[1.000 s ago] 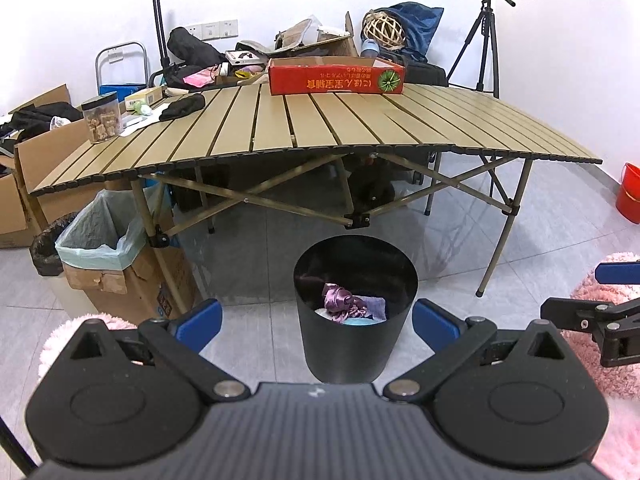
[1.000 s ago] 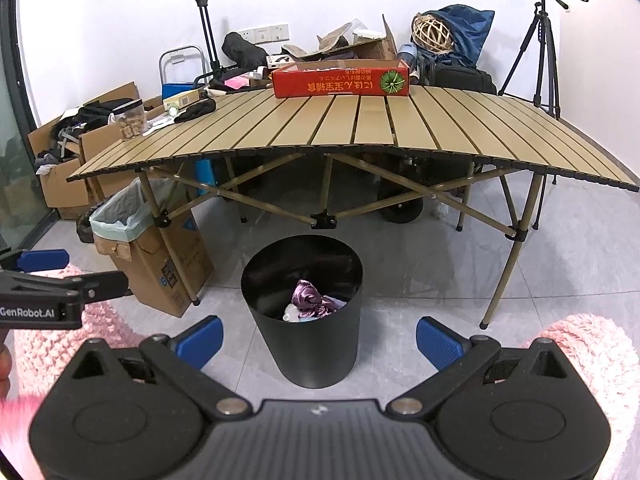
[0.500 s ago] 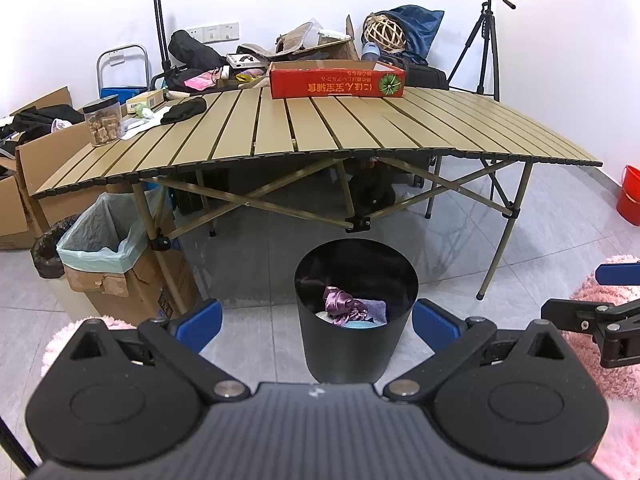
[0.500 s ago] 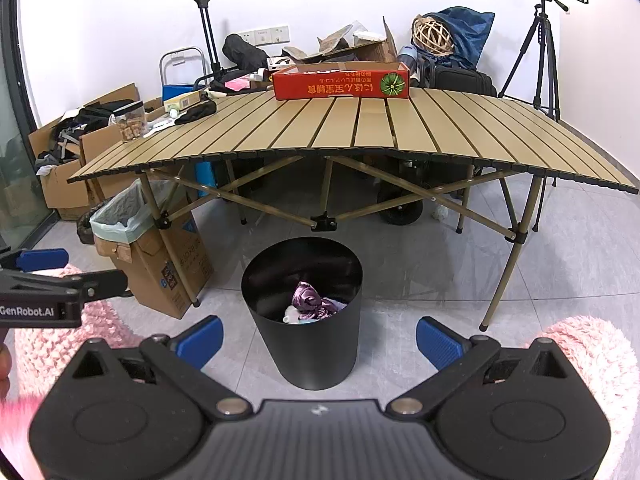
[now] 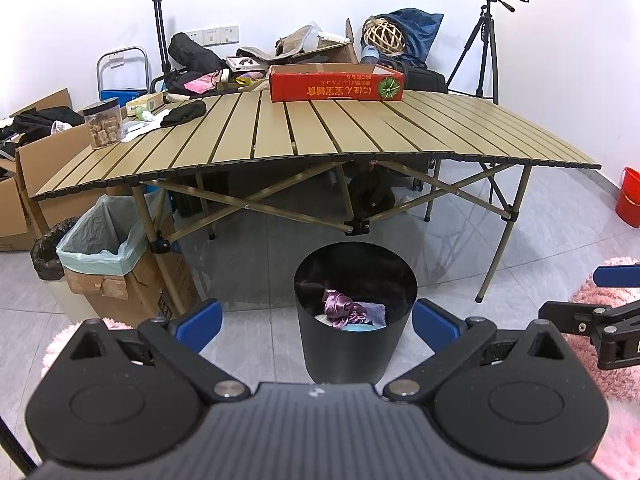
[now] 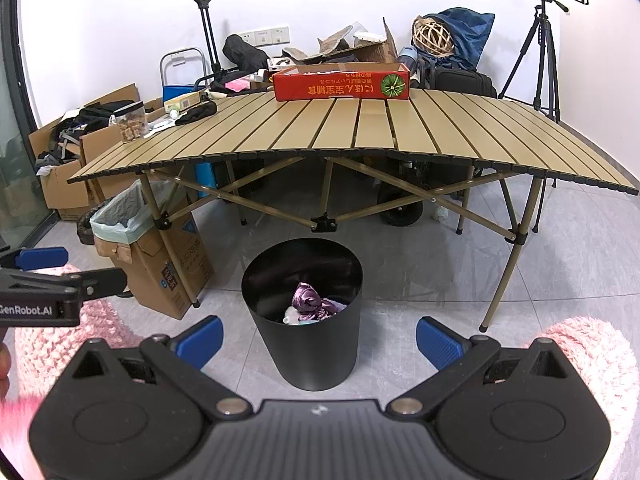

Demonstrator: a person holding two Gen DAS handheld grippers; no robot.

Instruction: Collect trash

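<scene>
Both grippers, L (image 5: 316, 322) & R (image 6: 319, 336), had fingers wide apart, holding nothing. Black bin (image 5: 354, 344) w/ purple wrapper (image 5: 338, 312) stood on floor, before bench (image 5: 320, 132) front edge.

A red box (image 5: 336, 87) and a jar (image 5: 103, 123) sit on the slatted table (image 5: 360, 132).
</scene>
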